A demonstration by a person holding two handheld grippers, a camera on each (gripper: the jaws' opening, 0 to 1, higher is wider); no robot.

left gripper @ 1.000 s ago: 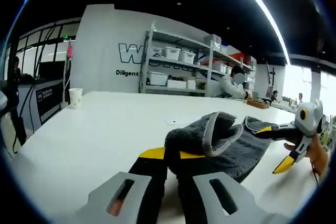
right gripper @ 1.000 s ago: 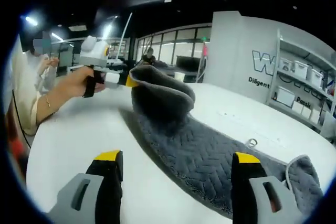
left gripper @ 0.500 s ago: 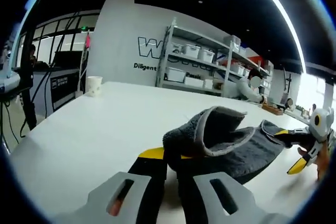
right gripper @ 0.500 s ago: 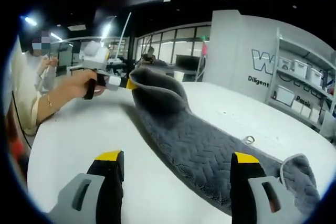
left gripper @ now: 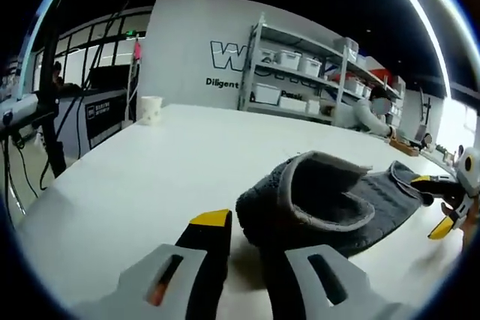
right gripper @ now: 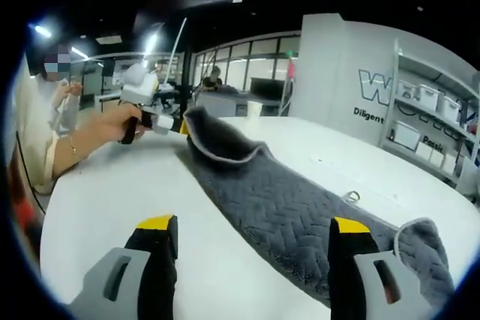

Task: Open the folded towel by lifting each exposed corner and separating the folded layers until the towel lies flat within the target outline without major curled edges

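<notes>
A paper cup stands well beyond the rumpled towel.

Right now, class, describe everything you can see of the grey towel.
The towel is dark grey, plush, with a herringbone weave and paler bound edging. It lies stretched as a long strip across the white table. Its far end is lifted and curled where the left hand-held gripper pinches it. The near corner curls up, and a small hanging loop lies at one edge.
</notes>
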